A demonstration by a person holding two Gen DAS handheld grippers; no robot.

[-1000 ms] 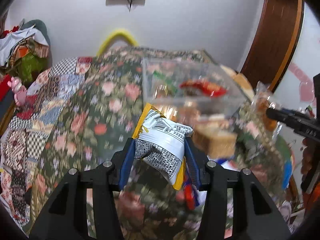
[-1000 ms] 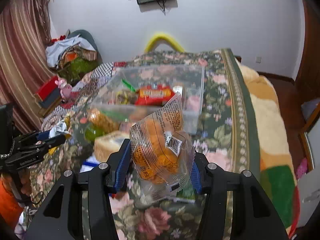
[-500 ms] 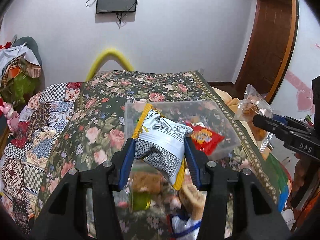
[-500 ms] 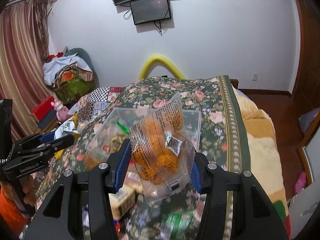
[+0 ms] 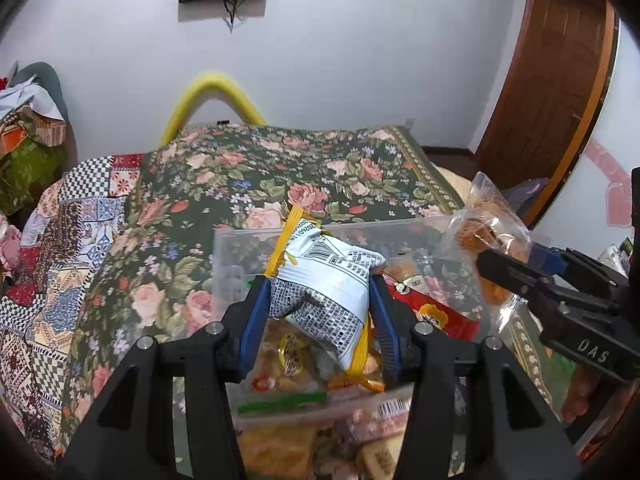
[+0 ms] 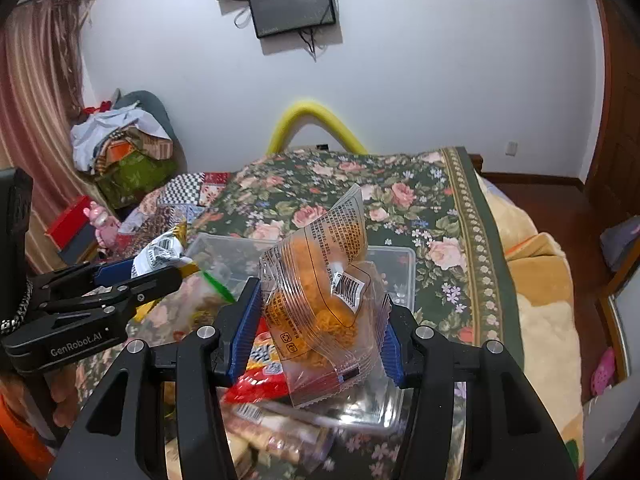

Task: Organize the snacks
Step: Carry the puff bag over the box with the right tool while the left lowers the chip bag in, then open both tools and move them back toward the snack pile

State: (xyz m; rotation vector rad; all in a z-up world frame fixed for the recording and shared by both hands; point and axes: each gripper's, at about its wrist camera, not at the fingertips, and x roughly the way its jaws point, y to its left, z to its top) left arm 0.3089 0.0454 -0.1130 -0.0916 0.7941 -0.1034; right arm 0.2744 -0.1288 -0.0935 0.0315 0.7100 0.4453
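My left gripper (image 5: 320,312) is shut on a white and yellow snack bag (image 5: 324,280) and holds it above a clear plastic bin (image 5: 224,248) on the floral bedspread. My right gripper (image 6: 318,320) is shut on a clear bag of orange snacks (image 6: 320,292), held over the same bin (image 6: 400,276). The bin holds a red snack pack (image 5: 440,316) and other packets. The right gripper also shows in the left wrist view (image 5: 520,270), and the left gripper shows in the right wrist view (image 6: 136,276).
More snack packets (image 5: 320,428) lie on the bed in front of the bin. A yellow curved bar (image 5: 216,92) stands at the bed's far end. A pile of clothes (image 6: 124,148) sits left. A wooden door (image 5: 560,92) stands right.
Both grippers have moved forward and up with their bags, and now hang over the bin. Both stayed shut on their bags.
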